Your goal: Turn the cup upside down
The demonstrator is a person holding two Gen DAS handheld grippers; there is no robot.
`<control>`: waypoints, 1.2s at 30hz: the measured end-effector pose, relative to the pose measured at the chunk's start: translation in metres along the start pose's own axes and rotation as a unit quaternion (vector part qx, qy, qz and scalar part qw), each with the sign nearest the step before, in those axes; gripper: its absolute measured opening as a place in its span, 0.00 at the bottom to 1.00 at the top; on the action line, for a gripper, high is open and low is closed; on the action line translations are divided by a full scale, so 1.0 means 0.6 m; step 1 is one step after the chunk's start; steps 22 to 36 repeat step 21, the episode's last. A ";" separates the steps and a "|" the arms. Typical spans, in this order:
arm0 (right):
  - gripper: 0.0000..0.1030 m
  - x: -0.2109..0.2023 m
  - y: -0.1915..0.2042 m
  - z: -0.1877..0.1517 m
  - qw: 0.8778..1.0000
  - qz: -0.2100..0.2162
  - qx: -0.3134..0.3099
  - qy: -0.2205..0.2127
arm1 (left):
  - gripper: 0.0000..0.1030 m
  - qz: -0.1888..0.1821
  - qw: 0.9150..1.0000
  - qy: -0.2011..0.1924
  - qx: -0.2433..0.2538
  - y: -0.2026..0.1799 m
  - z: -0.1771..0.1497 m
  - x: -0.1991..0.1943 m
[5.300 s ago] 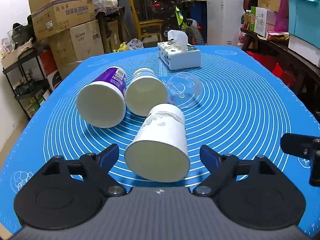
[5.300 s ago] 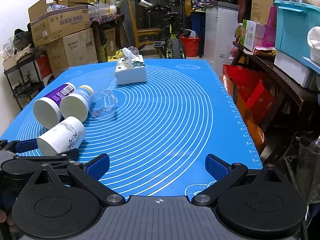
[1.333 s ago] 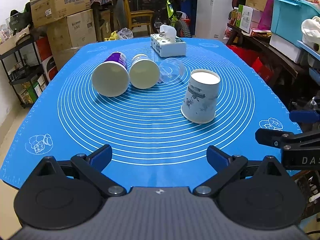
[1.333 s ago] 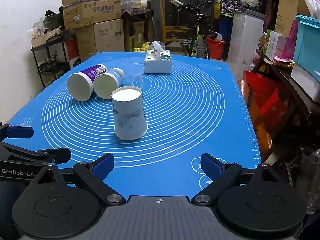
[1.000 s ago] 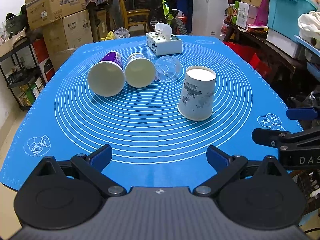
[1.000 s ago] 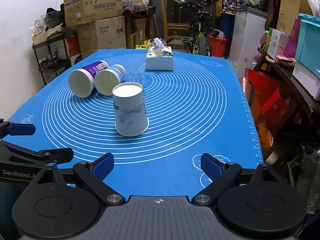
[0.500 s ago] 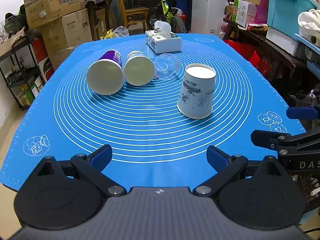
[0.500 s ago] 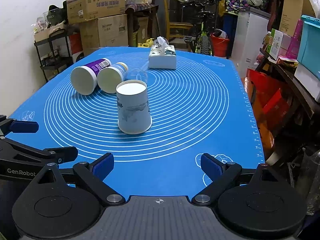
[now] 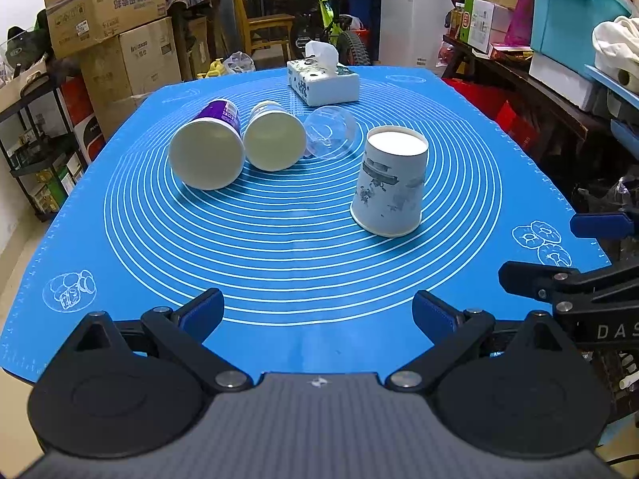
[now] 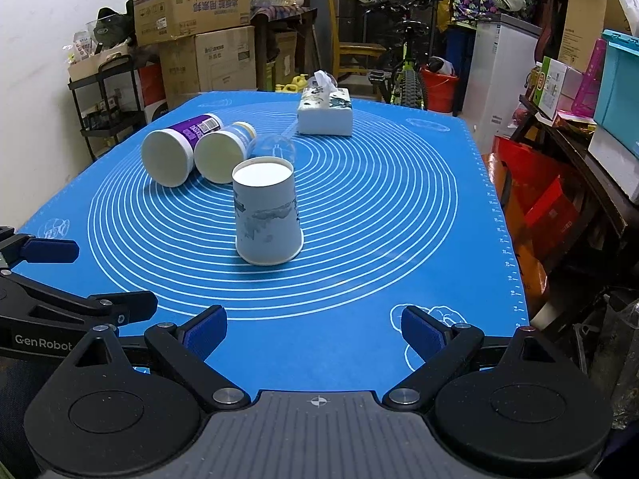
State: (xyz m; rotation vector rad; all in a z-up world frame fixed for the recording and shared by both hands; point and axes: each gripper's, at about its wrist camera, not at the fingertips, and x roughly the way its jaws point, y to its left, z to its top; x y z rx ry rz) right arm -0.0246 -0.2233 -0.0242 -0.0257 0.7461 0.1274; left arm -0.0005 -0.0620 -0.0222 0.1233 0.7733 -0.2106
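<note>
A white paper cup with grey print stands upside down, base up, on the blue mat; it also shows in the right wrist view. My left gripper is open and empty, near the mat's front edge, well short of the cup. My right gripper is open and empty, also back at the front edge. The right gripper shows at the right in the left wrist view, and the left gripper at the left in the right wrist view.
A purple-labelled cup, a second white cup and a clear glass lie on their sides at the mat's back left. A tissue box stands at the far edge. Boxes, shelves and a bicycle surround the table.
Over five seconds the printed cup went from lying on its side between my left fingers to standing upside down mid-mat. Both grippers have drawn back slightly in the last second.
</note>
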 end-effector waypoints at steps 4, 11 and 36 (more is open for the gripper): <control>0.92 0.000 0.000 0.000 1.000 0.000 0.000 0.000 | 0.97 0.000 1.000 0.002 0.000 0.000 0.000 0.000; 0.92 0.002 0.000 -0.002 1.000 0.001 -0.001 0.001 | 0.97 0.001 1.000 0.002 -0.001 0.001 0.000 0.002; 0.93 0.008 0.000 -0.002 1.000 0.002 -0.005 0.003 | 0.97 0.002 1.000 0.005 -0.003 0.007 0.001 0.005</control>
